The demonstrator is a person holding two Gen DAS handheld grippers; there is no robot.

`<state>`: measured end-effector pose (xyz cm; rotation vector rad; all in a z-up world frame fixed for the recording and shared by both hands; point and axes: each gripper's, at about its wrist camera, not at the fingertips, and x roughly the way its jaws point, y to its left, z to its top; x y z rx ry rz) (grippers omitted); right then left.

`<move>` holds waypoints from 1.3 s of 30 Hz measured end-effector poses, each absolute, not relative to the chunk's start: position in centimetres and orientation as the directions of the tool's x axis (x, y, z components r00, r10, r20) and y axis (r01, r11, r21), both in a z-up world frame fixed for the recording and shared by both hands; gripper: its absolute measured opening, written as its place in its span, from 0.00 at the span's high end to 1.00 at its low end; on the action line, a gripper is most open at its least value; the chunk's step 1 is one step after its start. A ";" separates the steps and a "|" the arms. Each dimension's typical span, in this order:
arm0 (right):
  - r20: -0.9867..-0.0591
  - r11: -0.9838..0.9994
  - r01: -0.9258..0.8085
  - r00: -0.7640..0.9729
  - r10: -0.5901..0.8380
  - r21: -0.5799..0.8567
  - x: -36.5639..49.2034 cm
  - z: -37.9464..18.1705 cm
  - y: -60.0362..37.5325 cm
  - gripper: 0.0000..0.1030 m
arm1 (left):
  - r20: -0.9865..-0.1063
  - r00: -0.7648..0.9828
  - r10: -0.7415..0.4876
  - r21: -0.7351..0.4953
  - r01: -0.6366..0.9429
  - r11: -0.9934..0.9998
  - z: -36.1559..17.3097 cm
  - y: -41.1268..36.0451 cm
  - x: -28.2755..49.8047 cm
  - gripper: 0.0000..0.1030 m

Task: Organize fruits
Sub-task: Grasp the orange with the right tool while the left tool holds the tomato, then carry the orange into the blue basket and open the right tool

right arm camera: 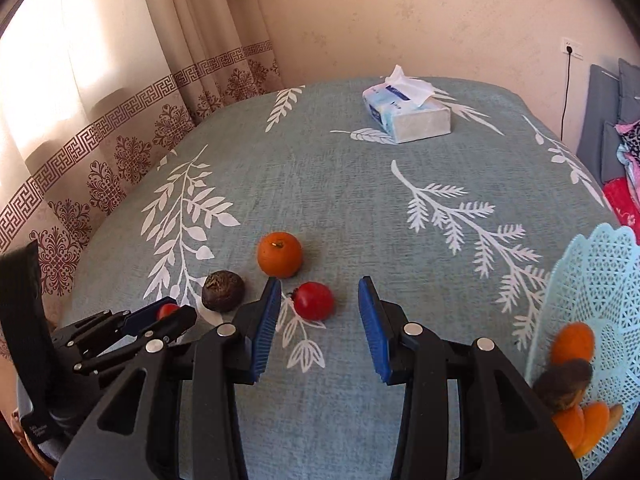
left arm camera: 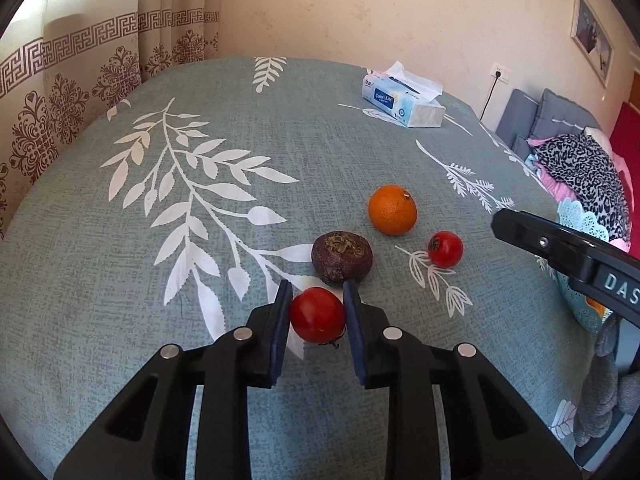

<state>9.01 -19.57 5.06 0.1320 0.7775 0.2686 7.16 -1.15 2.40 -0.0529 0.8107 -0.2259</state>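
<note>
Looks like this one's somewhere in the middle. The lacy blue basket (right arm camera: 592, 280) off on the right already has fruit in it, a couple of orange ones and a brownish one as far as I can tell through the mesh. Still out on the desk (right arm camera: 360, 208): an orange (right arm camera: 279, 255), a dark brown fruit (right arm camera: 223, 291), and two tomatoes.

The left tool (left arm camera: 316, 316) is clamped on the near tomato (left arm camera: 317, 314), both pads pressed against its sides, and it's sitting low on the cloth just in front of the brown fruit. The right tool (right arm camera: 320, 320) is apart and empty, with the other tomato (right arm camera: 313, 301) just ahead of its tips, closer to the left finger.

Orientation-wise there's not much to say, these things are basically round, no real long axis. The gripped tomato's stem end points down toward the camera; the orange's stem faces up. I'd guess four pieces are left to move.
</note>
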 end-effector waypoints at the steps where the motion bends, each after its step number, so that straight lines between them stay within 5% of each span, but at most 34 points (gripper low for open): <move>1: -0.679 0.957 -0.197 0.674 0.291 0.215 9.7 4.9 -19.1 0.60 | -0.716 0.664 -0.217 -0.131 0.177 0.975 2.3 -1.1 7.2 0.74; 23: -0.787 0.954 -0.247 0.550 0.282 0.169 18.1 1.1 -13.5 0.60 | -0.725 0.654 -0.215 -0.145 0.160 0.976 2.0 -0.7 7.0 0.74; 39: -0.723 0.958 -0.205 0.630 0.285 0.199 14.1 3.8 -16.9 0.62 | -0.722 0.655 -0.224 -0.145 0.173 0.974 2.1 -1.0 6.9 0.74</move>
